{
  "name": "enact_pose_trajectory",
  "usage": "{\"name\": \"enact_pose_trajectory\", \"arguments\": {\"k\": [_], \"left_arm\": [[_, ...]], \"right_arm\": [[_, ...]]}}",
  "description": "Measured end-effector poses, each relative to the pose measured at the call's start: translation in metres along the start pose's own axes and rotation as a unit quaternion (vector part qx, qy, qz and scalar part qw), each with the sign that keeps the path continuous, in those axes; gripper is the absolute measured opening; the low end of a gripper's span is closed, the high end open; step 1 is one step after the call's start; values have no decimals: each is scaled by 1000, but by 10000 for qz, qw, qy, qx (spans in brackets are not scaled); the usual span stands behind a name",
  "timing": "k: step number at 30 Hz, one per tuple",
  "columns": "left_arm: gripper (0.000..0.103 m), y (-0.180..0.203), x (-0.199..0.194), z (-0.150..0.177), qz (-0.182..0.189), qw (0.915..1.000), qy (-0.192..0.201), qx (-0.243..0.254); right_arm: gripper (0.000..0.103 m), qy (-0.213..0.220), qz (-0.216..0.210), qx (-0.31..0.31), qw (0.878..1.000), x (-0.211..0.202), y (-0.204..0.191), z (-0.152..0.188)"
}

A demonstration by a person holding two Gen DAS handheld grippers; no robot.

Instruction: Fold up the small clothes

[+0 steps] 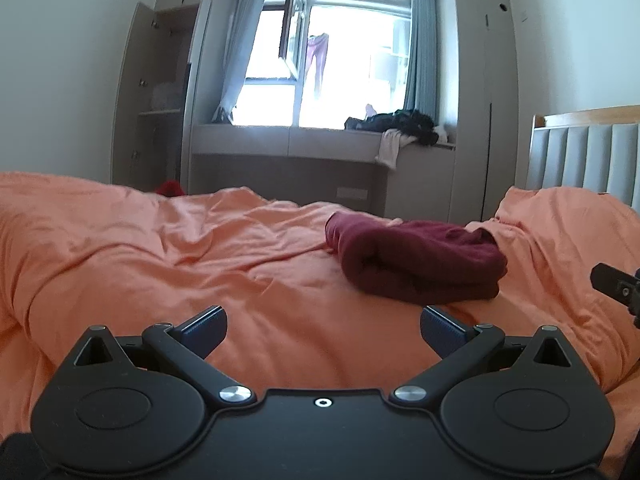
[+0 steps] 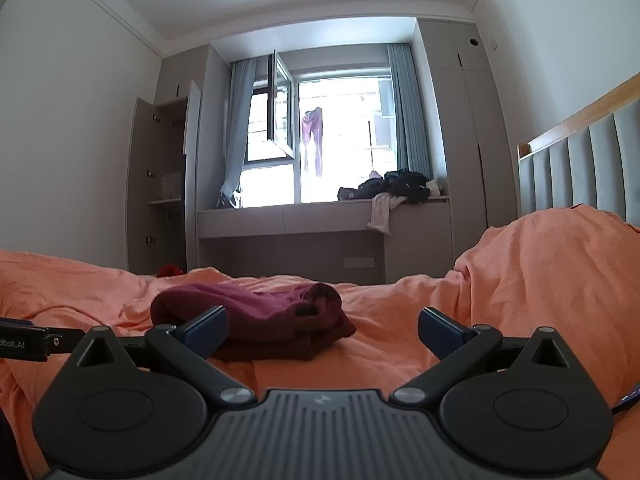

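We see the dark red cloth point(image 1: 416, 264) folded into a thick bundle on the orange bed cover point(image 1: 200, 248); our left gripper point(image 1: 323, 332) and right gripper point(image 2: 323, 330) are wide apart, holding nothing, near the cloth.

Ahead of your left gripper, a small red cloth lump point(image 1: 170, 188) sits half hidden behind the rumpled orange duvet point(image 1: 160, 264); your right gripper point(image 1: 614, 286) is cut off at the frame's right edge.
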State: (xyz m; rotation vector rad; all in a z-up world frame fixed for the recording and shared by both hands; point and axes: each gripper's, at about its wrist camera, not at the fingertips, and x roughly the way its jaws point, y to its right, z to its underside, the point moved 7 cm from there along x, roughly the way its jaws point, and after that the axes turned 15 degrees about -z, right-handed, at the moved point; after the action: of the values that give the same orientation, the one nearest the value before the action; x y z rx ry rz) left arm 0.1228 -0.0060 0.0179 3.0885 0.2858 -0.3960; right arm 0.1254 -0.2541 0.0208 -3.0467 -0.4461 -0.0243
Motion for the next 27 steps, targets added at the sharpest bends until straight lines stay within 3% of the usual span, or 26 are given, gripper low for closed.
{"name": "enact_pose_trajectory", "arguments": {"k": [7,27], "left_arm": [[103,-4,6,3,-101,9999,-55,-7],[103,-3,8,3,-139,9999,-60,19]], "right_arm": [[103,-190,-52,4,9998,6,0,6],[103,-168,-41,39,9998,5,0,8]]}}
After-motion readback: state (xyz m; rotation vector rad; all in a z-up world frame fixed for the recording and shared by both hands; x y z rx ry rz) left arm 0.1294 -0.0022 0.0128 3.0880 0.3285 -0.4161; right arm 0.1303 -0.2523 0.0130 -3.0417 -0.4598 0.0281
